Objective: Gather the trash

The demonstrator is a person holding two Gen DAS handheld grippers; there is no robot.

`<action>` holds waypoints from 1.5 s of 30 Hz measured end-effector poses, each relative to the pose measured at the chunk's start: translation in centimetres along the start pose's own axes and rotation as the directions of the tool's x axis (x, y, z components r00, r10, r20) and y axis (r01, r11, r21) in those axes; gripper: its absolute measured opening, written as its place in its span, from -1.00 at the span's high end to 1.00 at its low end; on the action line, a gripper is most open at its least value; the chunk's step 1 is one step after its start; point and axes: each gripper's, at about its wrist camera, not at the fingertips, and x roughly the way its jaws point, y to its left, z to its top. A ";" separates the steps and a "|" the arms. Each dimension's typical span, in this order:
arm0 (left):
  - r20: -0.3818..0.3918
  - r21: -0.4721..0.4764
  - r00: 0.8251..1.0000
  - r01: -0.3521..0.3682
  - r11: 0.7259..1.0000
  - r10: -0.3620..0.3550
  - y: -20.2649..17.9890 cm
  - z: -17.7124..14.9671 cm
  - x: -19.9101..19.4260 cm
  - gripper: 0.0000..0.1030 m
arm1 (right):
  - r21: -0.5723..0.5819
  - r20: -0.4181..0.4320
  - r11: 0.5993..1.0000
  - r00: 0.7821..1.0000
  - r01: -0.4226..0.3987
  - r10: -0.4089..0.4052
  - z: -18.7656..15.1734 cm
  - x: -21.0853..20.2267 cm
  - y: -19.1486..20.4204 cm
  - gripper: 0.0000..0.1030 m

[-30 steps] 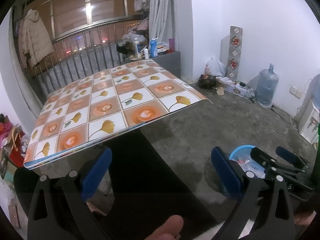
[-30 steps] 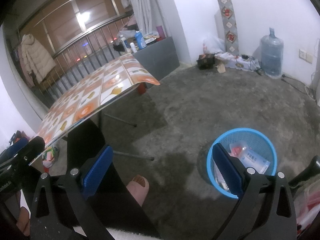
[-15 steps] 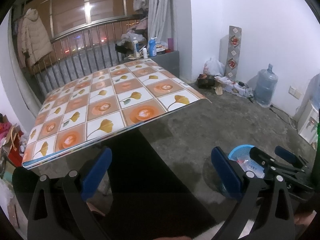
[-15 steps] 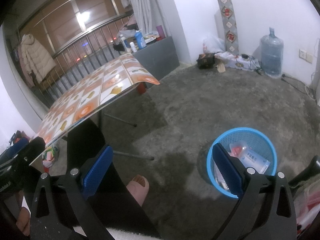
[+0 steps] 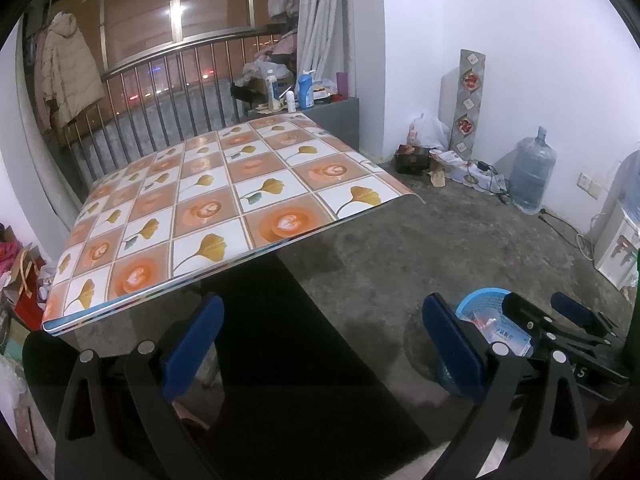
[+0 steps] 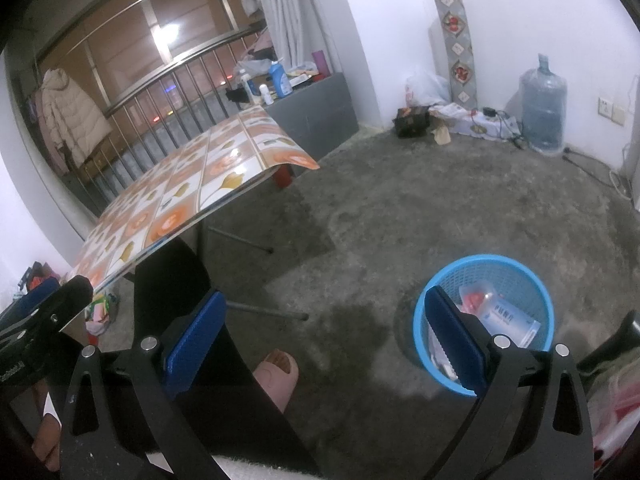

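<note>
A blue mesh trash basket (image 6: 538, 284) stands on the concrete floor at the right, holding a clear plastic bottle (image 6: 504, 318) and other wrappers. It also shows in the left wrist view (image 5: 476, 298), partly hidden behind the right gripper. My right gripper (image 6: 326, 342) is open and empty, held above the floor just left of the basket. My left gripper (image 5: 320, 346) is open and empty, in front of the near edge of the table (image 5: 224, 200) with the orange and white patterned cloth.
A metal railing (image 5: 168, 92) runs behind the table. A grey cabinet (image 6: 316, 114) with bottles stands at the back. A water jug (image 6: 542, 106), bags and cables line the far wall. The person's bare foot (image 6: 278, 374) rests on the floor.
The left gripper has tilted up and back slightly, so the table sits a little higher in its view. The right gripper has hardly moved.
</note>
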 end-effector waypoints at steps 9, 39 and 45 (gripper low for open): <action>0.005 0.001 1.000 -0.003 1.000 0.003 -0.3 -0.1 0.0 -0.90 | -0.001 -0.001 1.000 1.000 -0.001 0.001 0.0 0.0 0.0 -0.84; 0.002 0.001 1.000 -0.005 1.000 0.005 -0.4 -0.1 0.0 -0.90 | -0.002 -0.002 1.000 1.000 -0.001 0.001 0.0 0.1 0.3 -0.84; 0.002 0.000 1.000 -0.005 1.000 0.005 -0.3 -0.1 0.0 -0.90 | -0.001 -0.003 1.000 1.000 -0.001 0.001 0.0 0.1 0.3 -0.84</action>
